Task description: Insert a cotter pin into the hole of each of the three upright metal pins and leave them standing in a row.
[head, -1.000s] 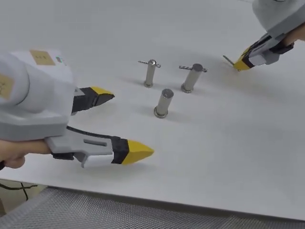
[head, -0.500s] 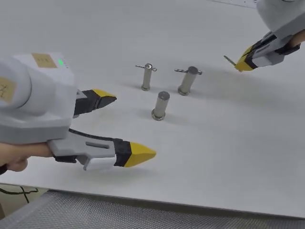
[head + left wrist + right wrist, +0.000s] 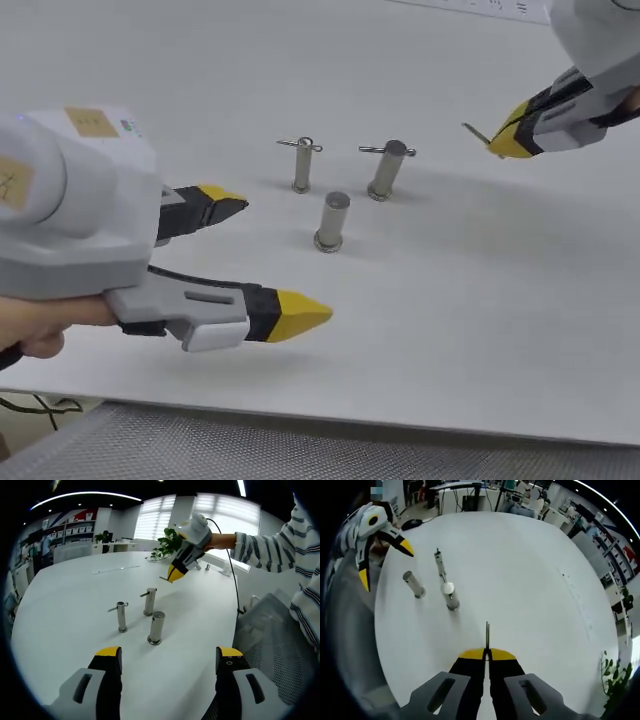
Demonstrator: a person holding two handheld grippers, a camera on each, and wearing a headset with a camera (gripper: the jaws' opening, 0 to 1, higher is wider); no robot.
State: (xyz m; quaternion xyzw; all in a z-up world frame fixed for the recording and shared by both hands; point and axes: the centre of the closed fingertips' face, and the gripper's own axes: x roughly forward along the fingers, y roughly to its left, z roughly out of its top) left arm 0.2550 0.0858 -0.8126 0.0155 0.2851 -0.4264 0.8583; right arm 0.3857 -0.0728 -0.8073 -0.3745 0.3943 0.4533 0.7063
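Three upright metal pins stand on the white table. The back left pin (image 3: 302,166) and back right pin (image 3: 385,171) each carry a cotter pin through the top. The front pin (image 3: 331,222) has none, and it is also the nearest pin (image 3: 156,627) in the left gripper view. My left gripper (image 3: 278,260) is open and empty, left of and nearer than the pins. My right gripper (image 3: 497,146) is off the table to the right of the pins. It is shut on a cotter pin (image 3: 476,132), which sticks out past the fingertips (image 3: 487,634).
The white tabletop (image 3: 450,300) spreads wide around the pins. Its near edge (image 3: 400,425) runs above a grey mesh surface (image 3: 200,450). A person's striped sleeve (image 3: 270,540) holds the right gripper. Desks and a plant stand far behind.
The head camera has shifted, so the pins sit slightly lower and further left in view. Both grippers stay about where they were; the right one still holds its cotter pin.
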